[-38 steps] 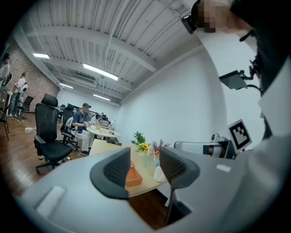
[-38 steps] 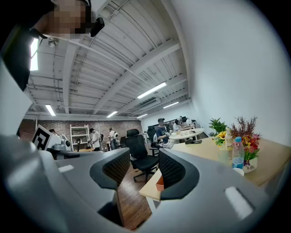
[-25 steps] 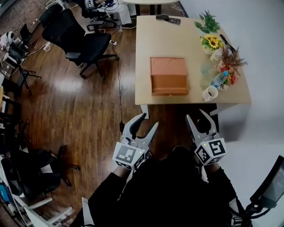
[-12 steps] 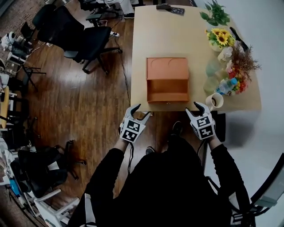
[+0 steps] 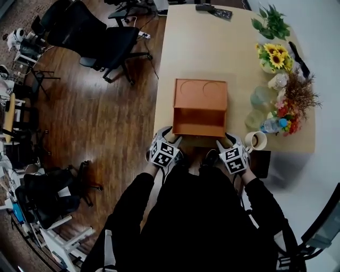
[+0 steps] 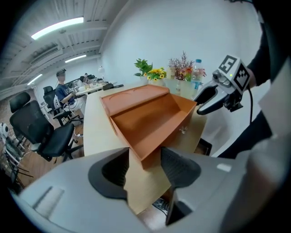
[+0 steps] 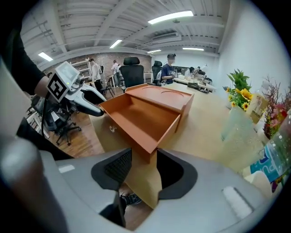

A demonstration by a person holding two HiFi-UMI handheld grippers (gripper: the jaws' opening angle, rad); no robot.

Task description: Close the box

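An orange wooden box (image 5: 201,94) stands near the front edge of the pale table (image 5: 196,48), its drawer (image 5: 198,123) pulled out toward me. My left gripper (image 5: 169,135) is at the drawer's front left corner, my right gripper (image 5: 227,141) at its front right corner. In the left gripper view the drawer's corner (image 6: 146,157) shows in the gap of the left gripper (image 6: 143,166); its jaws are closing, pads not pressing. In the right gripper view the other corner (image 7: 148,148) sits just ahead of the right gripper (image 7: 144,166), whose jaws are also closing without touching it.
A white mug (image 5: 257,139) stands close to the right gripper. Glass vases (image 5: 262,97), a bottle (image 5: 273,125) and sunflowers (image 5: 276,57) line the table's right side. Black office chairs (image 5: 101,40) stand on the wooden floor to the left. A remote (image 5: 212,9) lies at the far edge.
Both grippers have moved forward from in front of my body up to the table's edge, ending at the drawer's two front corners. The box has not moved.
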